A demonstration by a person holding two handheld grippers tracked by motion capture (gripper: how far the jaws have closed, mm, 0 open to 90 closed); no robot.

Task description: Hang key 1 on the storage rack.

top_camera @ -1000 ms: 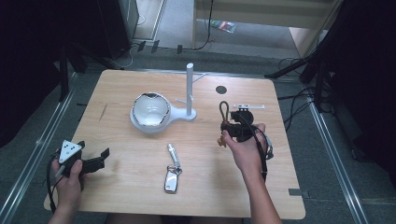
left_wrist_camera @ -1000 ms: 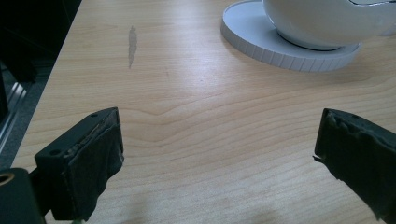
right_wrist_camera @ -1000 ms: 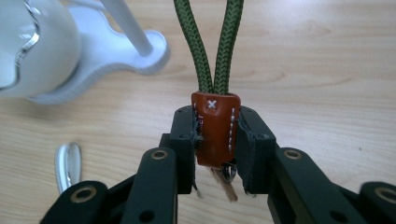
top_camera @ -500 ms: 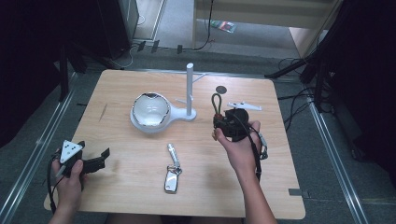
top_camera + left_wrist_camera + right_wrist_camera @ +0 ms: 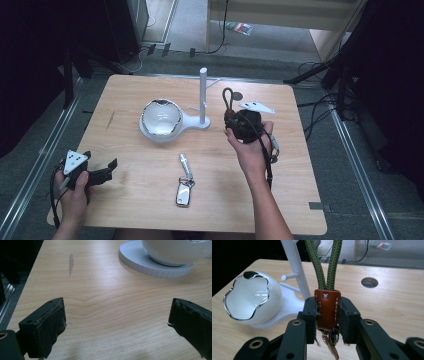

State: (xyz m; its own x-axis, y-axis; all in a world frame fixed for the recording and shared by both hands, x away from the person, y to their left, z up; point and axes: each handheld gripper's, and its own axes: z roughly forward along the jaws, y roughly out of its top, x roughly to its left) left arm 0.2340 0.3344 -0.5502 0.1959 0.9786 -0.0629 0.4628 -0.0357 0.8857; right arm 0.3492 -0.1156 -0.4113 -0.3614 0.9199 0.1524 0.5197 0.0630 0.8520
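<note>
My right gripper [image 5: 327, 312] is shut on the brown leather tab [image 5: 327, 308] of a keychain; its green cord loop [image 5: 327, 262] stands upward and keys hang below the jaws. In the high view that right gripper [image 5: 239, 124] sits just right of the white post [image 5: 203, 95] of the stand, with the cord loop [image 5: 229, 99] raised. The white bowl [image 5: 160, 119] rests on the stand's round base [image 5: 140, 261]. My left gripper [image 5: 102, 172] is open near the table's left front corner, its pads [image 5: 51, 322] wide apart over bare wood.
A silver car key with a metal fob [image 5: 184, 186] lies on the table at front centre. A round cable hole [image 5: 369, 282] is cut in the tabletop behind the right gripper. Dark cables and floor rails run beside the table.
The right hand has carried the keychain left, closer to the white post. The left hand has stayed where it was.
</note>
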